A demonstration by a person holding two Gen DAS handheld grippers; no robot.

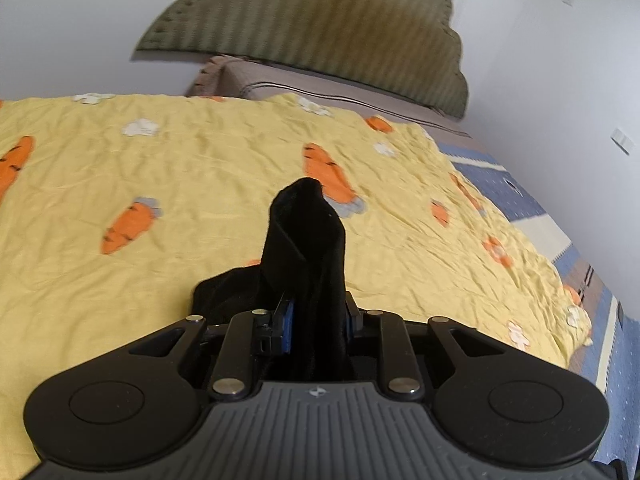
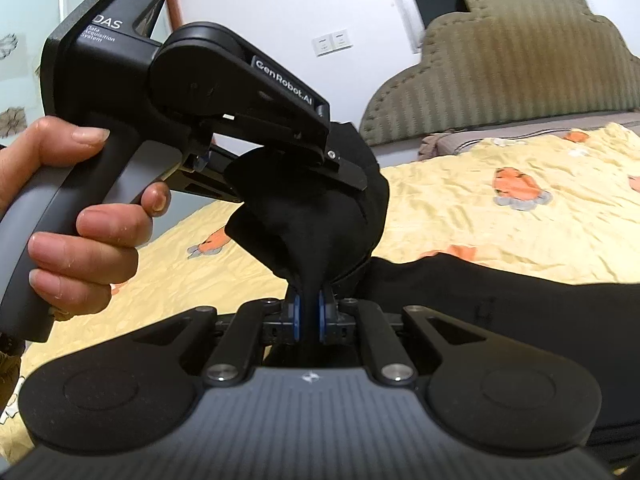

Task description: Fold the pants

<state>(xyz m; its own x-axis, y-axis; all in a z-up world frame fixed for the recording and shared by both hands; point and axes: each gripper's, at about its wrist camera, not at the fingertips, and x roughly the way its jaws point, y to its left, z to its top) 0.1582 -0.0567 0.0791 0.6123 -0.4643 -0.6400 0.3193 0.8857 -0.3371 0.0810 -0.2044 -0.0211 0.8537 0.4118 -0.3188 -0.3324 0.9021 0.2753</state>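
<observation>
The pants (image 1: 306, 240) are black. In the left wrist view a thick bunch of their cloth stands up between the blue pads, and my left gripper (image 1: 318, 316) is shut on it. My right gripper (image 2: 308, 316) is shut on another bunch of the black pants (image 2: 308, 232), which rise from its blue pads. The rest of the pants (image 2: 500, 300) trails to the right over the bed. The left gripper (image 2: 344, 172) also shows in the right wrist view, close above the right one, gripped by a person's hand (image 2: 80, 220) and clamped on the same bundle.
A yellow sheet (image 1: 160, 184) printed with orange carrots covers the bed. A padded olive headboard (image 1: 320, 28) stands at the far end against a white wall. A blue patterned blanket (image 1: 520, 200) lies along the bed's right side.
</observation>
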